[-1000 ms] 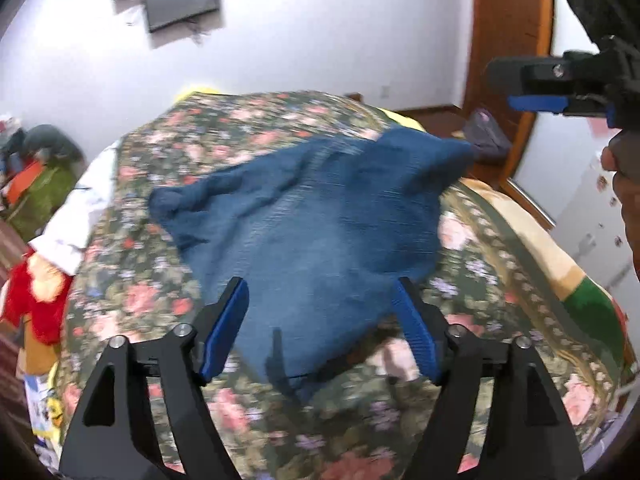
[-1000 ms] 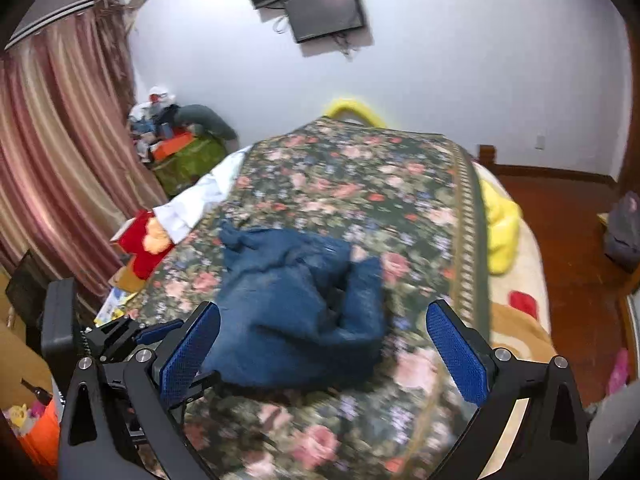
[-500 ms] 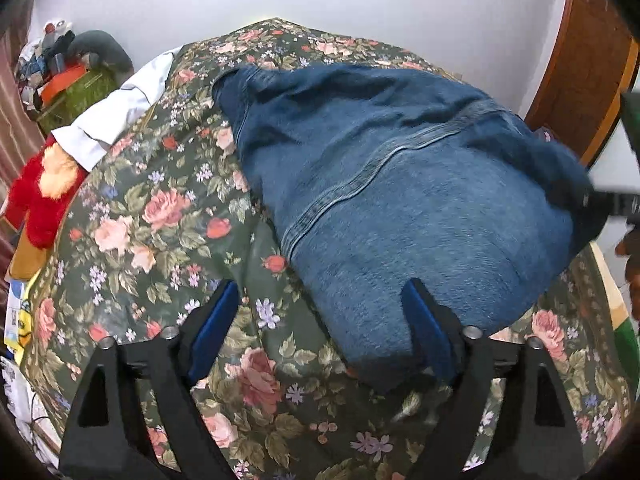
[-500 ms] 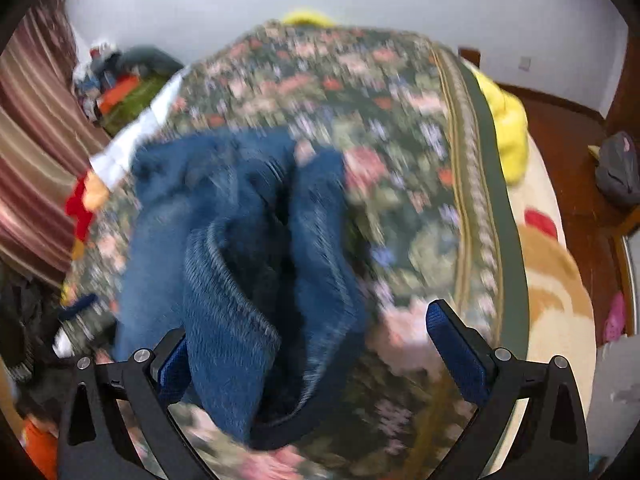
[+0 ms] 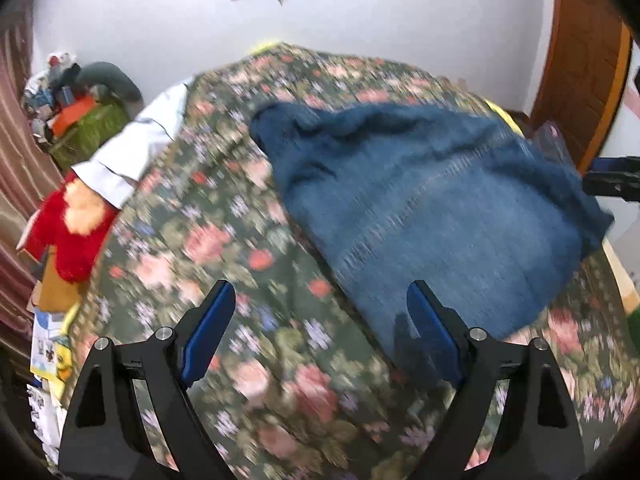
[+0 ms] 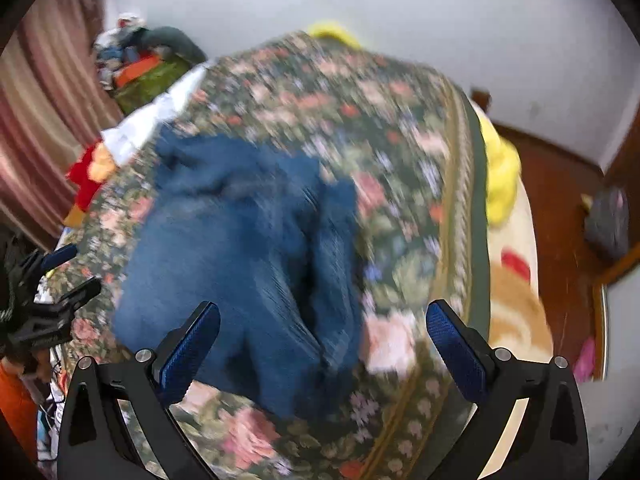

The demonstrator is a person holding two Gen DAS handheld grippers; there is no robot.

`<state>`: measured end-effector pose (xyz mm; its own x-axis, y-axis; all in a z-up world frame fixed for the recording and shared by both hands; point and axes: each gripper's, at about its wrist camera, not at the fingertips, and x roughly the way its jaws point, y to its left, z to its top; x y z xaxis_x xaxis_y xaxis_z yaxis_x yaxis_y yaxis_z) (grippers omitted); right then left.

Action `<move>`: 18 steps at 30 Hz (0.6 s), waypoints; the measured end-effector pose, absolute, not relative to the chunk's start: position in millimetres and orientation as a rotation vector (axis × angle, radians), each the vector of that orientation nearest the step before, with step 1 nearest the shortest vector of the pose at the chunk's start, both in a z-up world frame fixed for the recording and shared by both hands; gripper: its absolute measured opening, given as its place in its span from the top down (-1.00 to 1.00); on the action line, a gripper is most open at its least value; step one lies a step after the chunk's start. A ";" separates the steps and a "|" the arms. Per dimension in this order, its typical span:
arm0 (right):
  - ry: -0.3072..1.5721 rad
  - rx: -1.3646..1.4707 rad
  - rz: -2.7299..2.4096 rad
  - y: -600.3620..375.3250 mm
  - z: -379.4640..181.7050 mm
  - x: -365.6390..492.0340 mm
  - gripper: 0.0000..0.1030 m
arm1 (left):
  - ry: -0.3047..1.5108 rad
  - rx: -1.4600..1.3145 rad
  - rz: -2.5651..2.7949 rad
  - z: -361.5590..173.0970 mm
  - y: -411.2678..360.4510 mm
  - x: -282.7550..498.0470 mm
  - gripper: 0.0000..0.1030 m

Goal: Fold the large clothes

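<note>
Left tool [image 5: 320, 330] hanging spread wide, nothing between its blue pads, having just been opening; right-hand pad overlapping the near hem of the denim garment [image 5: 432, 216]. Right tool [image 6: 322, 344] likewise gaping, hovering over the garment's near edge, pinching nothing. Denim garment lying rumpled on the floral bedspread [image 5: 208, 248], toward its door side in the left view. Beyond, red plush toy [image 5: 76, 224] sitting at the bed's edge, white cloth [image 5: 136, 152] trailing beside it. Frames blurring heavily.
</note>
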<state>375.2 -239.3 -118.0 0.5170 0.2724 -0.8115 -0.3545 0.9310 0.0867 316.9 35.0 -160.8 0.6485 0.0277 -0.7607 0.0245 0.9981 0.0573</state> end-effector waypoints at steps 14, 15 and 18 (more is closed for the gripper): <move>0.953 -0.286 0.408 -156.5 -121.8 477.9 -0.99 | 0.919 -0.010 0.077 -167.8 63.1 467.6 -0.70; 0.971 -0.323 0.398 -155.0 -129.1 485.1 -0.99 | 0.938 -0.011 0.086 -173.5 62.0 476.9 -0.70; 1.014 -0.416 0.373 -157.3 -153.1 497.4 -0.99 | 1.008 -0.077 0.087 -196.7 65.2 505.9 -0.70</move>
